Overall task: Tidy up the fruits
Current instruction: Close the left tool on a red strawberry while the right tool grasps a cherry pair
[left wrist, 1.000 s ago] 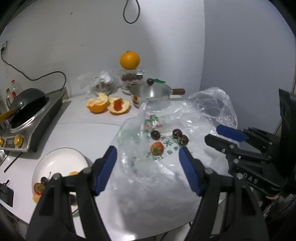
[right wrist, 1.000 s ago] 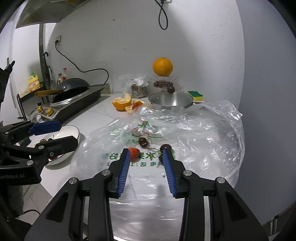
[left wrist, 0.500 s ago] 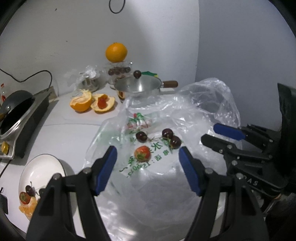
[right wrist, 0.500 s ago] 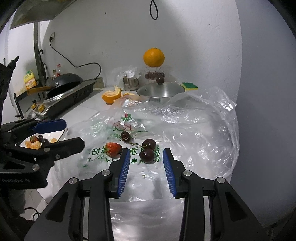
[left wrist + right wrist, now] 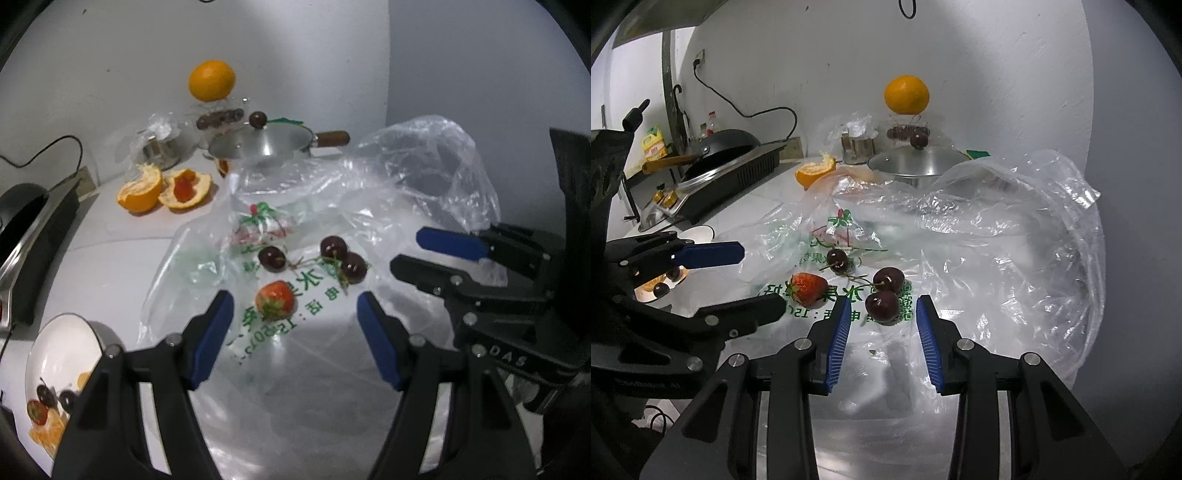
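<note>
Your left gripper gapes wide and empty at the strawberry, frame centre. Your right gripper stands narrowly parted, empty, before 3 cherries on the plastic bag.

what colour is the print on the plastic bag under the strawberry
Green lettering on the clear plastic bag, with a small red-and-green logo; clearest in the left wrist view.
</note>
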### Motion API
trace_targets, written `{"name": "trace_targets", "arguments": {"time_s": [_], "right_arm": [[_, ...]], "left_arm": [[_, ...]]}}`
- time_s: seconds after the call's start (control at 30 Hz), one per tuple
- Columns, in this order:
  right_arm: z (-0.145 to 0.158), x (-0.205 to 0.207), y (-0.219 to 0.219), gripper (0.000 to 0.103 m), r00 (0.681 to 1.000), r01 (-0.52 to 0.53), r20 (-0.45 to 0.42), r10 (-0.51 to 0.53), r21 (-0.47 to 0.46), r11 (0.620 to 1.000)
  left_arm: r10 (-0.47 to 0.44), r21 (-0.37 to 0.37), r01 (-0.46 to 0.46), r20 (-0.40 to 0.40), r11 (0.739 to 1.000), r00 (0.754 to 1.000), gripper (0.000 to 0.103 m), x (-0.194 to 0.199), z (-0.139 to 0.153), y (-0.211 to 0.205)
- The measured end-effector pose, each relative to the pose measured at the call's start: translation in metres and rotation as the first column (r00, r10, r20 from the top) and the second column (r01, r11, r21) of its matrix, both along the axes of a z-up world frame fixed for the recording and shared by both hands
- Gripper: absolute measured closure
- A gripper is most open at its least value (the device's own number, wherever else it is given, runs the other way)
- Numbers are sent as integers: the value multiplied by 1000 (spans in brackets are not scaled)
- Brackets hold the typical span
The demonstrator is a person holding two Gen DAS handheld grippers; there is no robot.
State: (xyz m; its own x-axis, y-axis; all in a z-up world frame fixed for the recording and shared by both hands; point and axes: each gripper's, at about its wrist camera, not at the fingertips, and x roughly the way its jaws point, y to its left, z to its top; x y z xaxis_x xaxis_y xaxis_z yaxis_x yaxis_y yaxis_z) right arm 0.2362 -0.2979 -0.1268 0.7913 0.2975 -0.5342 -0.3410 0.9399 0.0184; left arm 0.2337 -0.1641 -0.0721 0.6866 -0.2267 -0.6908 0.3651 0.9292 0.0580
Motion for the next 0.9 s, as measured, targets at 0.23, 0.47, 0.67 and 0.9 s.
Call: {"name": "trace_targets", "arguments": {"time_s": [0.23, 0.47, 0.67, 0.9], "right_arm": [[-4, 14, 4, 64, 1000, -20, -23, 20, -22, 1000], [-9, 28, 10, 64, 998, -38, -58, 36, -39, 999], [-14, 41, 13, 64, 994, -60, -97, 55, -47, 997], [-20, 53, 16, 64, 990, -70, -127, 63, -52, 996]], "left_arm": [[-19, -3, 19, -22, 1000, 1000, 32, 17, -6, 2], [-39, 11, 39, -56, 999, 998, 33, 32, -17, 1], [-47, 26, 50, -85, 998, 995, 33, 41, -27, 0], [-31, 25, 33, -103, 999, 994, 34, 52, -33, 5]]}}
